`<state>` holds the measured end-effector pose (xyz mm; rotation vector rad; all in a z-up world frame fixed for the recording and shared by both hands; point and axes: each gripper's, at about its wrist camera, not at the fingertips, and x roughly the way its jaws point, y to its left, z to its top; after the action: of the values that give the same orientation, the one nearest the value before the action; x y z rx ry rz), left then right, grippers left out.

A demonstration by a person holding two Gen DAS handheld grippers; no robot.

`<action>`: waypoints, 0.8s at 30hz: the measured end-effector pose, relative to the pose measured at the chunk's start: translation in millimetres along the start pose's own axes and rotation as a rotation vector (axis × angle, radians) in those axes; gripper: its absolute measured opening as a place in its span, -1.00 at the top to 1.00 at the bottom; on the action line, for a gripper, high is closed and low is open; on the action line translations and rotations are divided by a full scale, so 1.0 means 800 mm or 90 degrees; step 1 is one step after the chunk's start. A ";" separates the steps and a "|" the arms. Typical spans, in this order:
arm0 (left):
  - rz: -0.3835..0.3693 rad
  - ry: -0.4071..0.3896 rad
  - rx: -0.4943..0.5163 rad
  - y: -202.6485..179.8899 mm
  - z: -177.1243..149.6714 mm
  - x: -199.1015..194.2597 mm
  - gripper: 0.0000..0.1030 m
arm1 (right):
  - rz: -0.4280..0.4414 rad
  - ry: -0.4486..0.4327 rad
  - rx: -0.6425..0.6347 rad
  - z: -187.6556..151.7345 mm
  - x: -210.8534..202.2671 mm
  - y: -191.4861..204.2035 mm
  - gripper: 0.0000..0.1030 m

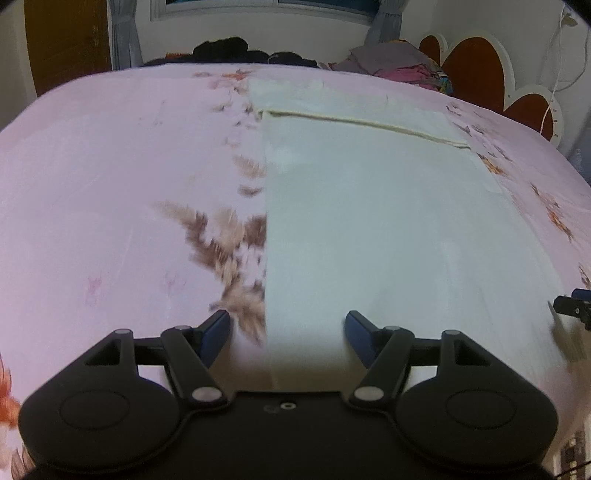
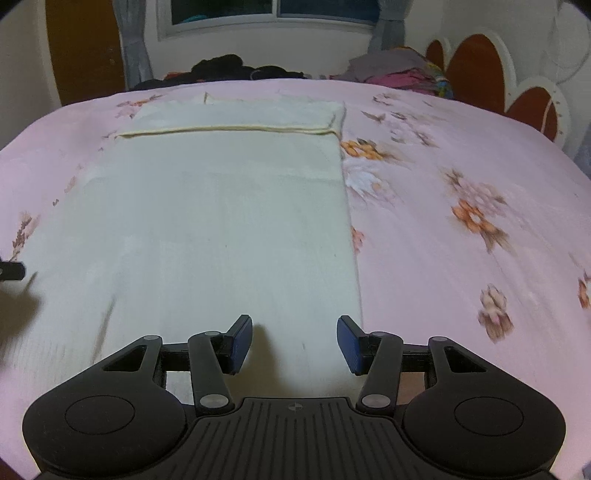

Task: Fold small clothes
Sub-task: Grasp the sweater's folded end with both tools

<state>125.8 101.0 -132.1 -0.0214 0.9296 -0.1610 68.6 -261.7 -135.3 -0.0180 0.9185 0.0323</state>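
Observation:
A pale cream garment [image 1: 369,221] lies flat on the pink floral bedsheet [image 1: 110,184], with a hemmed fold across its far end. My left gripper [image 1: 287,325] is open and empty, low over the garment's near left edge. In the right wrist view the same garment [image 2: 221,229] fills the middle, its right edge running down toward my right finger. My right gripper [image 2: 294,332] is open and empty over the garment's near right corner. The right gripper's tip shows at the far right of the left wrist view [image 1: 574,308]; the left gripper's tip shows at the left edge of the right wrist view [image 2: 11,271].
Dark clothes [image 2: 229,68] and a heap of grey and pink clothes [image 2: 399,70] lie at the bed's far edge. A red and white petal-shaped headboard [image 2: 487,74] stands at the right. A window with grey curtains [image 2: 266,14] is behind.

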 end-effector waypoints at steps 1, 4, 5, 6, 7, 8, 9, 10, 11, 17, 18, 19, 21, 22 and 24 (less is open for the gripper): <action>-0.004 0.003 -0.002 0.002 -0.005 -0.003 -0.32 | -0.002 0.001 0.003 -0.003 -0.002 -0.001 0.01; -0.016 0.007 -0.007 0.005 -0.016 -0.008 -0.32 | -0.012 0.005 0.011 -0.011 -0.008 -0.005 0.01; -0.020 0.008 -0.010 0.006 -0.019 -0.009 -0.32 | -0.015 0.006 0.014 -0.014 -0.010 -0.006 0.01; -0.024 0.009 -0.012 0.006 -0.022 -0.009 -0.31 | -0.017 0.007 0.016 -0.017 -0.011 -0.007 0.01; -0.027 0.010 -0.013 0.006 -0.023 -0.010 -0.31 | -0.020 0.009 0.019 -0.020 -0.012 -0.008 0.01; -0.032 0.011 -0.015 0.005 -0.026 -0.010 -0.30 | -0.021 0.010 0.022 -0.022 -0.013 -0.009 0.01; -0.037 0.013 -0.017 0.005 -0.027 -0.011 -0.30 | -0.022 0.011 0.025 -0.025 -0.013 -0.010 0.01; -0.044 0.015 -0.018 0.003 -0.029 -0.011 -0.29 | -0.024 0.012 0.029 -0.027 -0.014 -0.012 0.01; -0.049 0.017 -0.018 0.002 -0.032 -0.012 -0.28 | -0.024 0.013 0.036 -0.030 -0.014 -0.014 0.01; -0.073 0.020 -0.014 -0.009 -0.040 -0.009 -0.28 | -0.023 0.016 0.068 -0.041 -0.017 -0.025 0.01; -0.073 0.020 -0.014 -0.010 -0.040 -0.008 -0.28 | -0.022 0.017 0.071 -0.041 -0.017 -0.026 0.01; -0.074 0.021 -0.015 -0.010 -0.040 -0.007 -0.28 | -0.021 0.018 0.074 -0.043 -0.017 -0.027 0.01; -0.074 0.024 -0.019 -0.011 -0.040 -0.006 -0.31 | -0.019 0.019 0.079 -0.045 -0.018 -0.028 0.01; -0.074 0.025 -0.022 -0.011 -0.040 -0.006 -0.33 | -0.016 0.019 0.084 -0.046 -0.018 -0.030 0.01; -0.074 0.026 -0.033 -0.012 -0.039 -0.005 -0.39 | -0.006 0.020 0.091 -0.046 -0.018 -0.031 0.01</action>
<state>97.3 94.1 -146.8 -0.1199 0.9735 -0.2459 31.3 -287.8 -146.3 0.1100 0.9501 -0.0419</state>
